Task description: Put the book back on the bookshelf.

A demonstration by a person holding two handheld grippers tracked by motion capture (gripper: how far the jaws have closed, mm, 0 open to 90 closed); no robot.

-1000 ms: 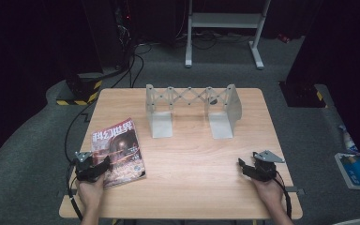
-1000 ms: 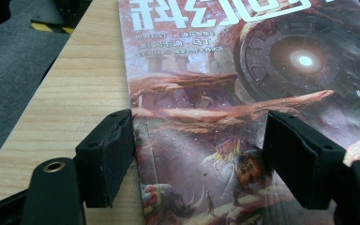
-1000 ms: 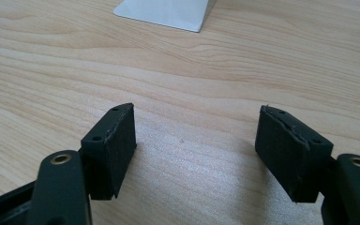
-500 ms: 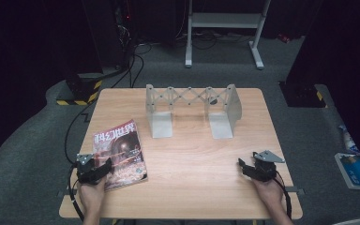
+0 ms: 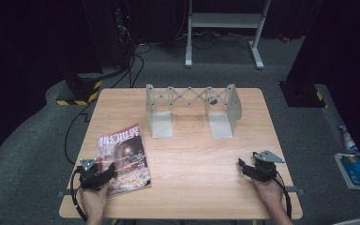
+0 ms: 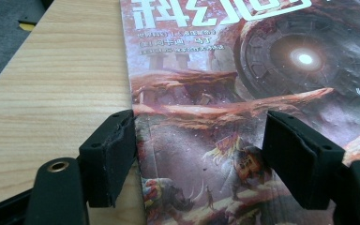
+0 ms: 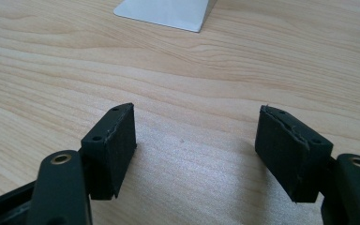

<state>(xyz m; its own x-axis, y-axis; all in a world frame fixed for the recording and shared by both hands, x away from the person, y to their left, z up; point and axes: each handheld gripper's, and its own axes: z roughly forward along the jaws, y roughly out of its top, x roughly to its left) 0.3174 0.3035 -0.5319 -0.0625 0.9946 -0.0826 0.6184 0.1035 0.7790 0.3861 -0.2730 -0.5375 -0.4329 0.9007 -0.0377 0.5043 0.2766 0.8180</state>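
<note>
Both handheld black two-jaw grippers sit low near the tabletop's near edge in the high view. The left gripper (image 5: 104,171) rests over the near-left corner of a glossy colour-printed magazine (image 5: 126,157) with large white characters across its red-brown cover, which lies flat on the pale wooden tabletop (image 5: 192,159) toward the near-left corner. The magazine's long axis runs from near edge to far edge, tipped a little leftward at its far end. The right gripper (image 5: 243,168) waits near the near-right corner, well apart from the magazine, so the left hand is plainly the nearer one. Toward the far edge stands a grey metal expanding rack (image 5: 191,108) with two upright end plates.

Through the left gripper view, the jaws stand spread wide, one just outside the magazine's (image 6: 243,93) left edge over bare wood, the other over the cover; they seem to straddle that edge without clamping it, though whether the pads touch the paper is hard to judge. The magazine stretches straight ahead of the tool, away from the hand.

Over in the right gripper view, the right gripper (image 7: 197,150) is likewise spread, with only bare wood between its jaws and a corner of the rack's grey foot (image 7: 168,13) ahead.

Compared with a second ago, the magazine has slid and turned slightly toward the table's middle, and the left gripper has followed it.
</note>
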